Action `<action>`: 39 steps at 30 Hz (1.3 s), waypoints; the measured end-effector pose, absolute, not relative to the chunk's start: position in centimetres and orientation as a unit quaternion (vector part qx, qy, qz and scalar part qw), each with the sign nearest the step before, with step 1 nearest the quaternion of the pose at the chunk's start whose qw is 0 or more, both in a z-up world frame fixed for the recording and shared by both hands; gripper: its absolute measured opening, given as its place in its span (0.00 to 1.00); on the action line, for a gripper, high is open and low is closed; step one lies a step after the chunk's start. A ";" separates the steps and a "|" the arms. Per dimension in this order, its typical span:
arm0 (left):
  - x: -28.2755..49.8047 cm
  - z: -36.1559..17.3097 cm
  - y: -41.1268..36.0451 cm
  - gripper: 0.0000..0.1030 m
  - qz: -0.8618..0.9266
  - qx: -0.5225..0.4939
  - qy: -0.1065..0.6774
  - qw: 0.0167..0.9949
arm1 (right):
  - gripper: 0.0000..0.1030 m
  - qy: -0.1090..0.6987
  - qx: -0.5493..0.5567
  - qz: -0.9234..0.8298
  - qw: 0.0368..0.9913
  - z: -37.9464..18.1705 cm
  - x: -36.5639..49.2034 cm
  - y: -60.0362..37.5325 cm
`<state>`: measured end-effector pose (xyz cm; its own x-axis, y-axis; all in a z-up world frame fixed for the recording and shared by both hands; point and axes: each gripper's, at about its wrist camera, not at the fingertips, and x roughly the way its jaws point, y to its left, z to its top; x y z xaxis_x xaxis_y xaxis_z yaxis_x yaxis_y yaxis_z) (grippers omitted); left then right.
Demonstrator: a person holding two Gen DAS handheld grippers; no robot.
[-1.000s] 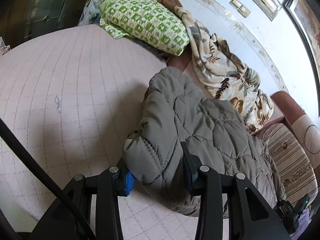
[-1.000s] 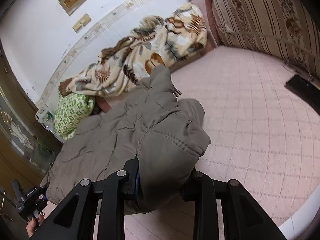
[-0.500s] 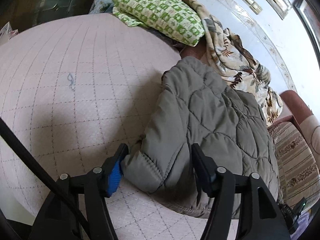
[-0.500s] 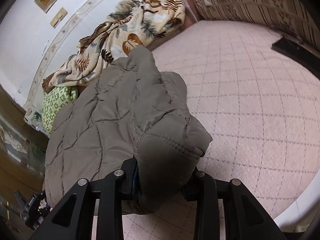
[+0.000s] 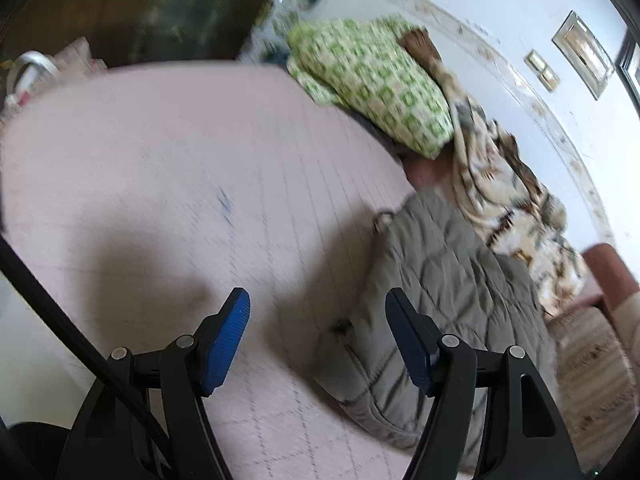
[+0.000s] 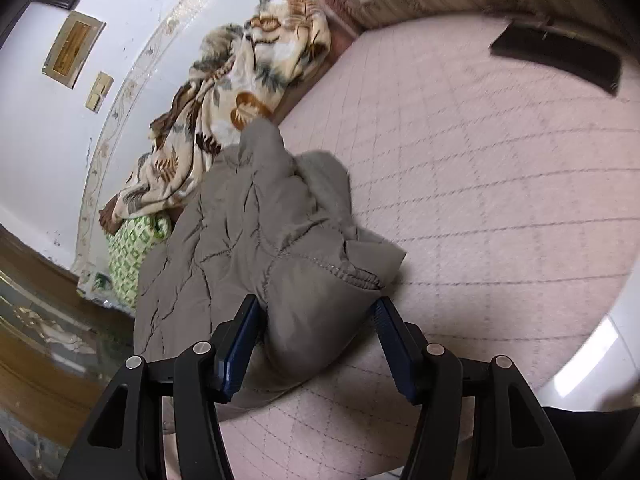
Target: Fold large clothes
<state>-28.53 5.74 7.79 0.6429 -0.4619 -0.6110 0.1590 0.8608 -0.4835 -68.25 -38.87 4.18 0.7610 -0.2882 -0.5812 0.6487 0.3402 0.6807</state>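
A grey-brown quilted jacket (image 5: 448, 304) lies folded on the pink quilted bed (image 5: 160, 152). In the left wrist view my left gripper (image 5: 317, 292) is opening. Its left pad hangs over bare bed, its right pad stands in front of the jacket's near edge, and neither presses on cloth. In the right wrist view the jacket (image 6: 256, 216) reaches toward me, and its sleeve cuff (image 6: 320, 280) lies between the jaws of my right gripper (image 6: 316, 302). Those jaws are opening too. The right fingertip (image 6: 386, 320) stands apart from the cloth.
A green checked pillow (image 5: 372, 80) and a leaf-patterned blanket (image 6: 240, 92) lie along the white wall behind the jacket. A striped cushion (image 5: 592, 364) sits at the bed's far end. A flat black object (image 6: 556, 56) lies on the bed (image 6: 500, 168). Dark furniture stands beyond the bed.
Both grippers were shut on jacket folds; both have opened and let go. The left gripper has slid left off the jacket's edge. The right view has rolled and dropped slightly.
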 end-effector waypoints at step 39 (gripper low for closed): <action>-38.5 11.9 -13.8 0.80 -0.304 0.095 0.287 0.904 | 0.66 0.259 0.158 -0.252 0.919 12.2 -53.9 -29.7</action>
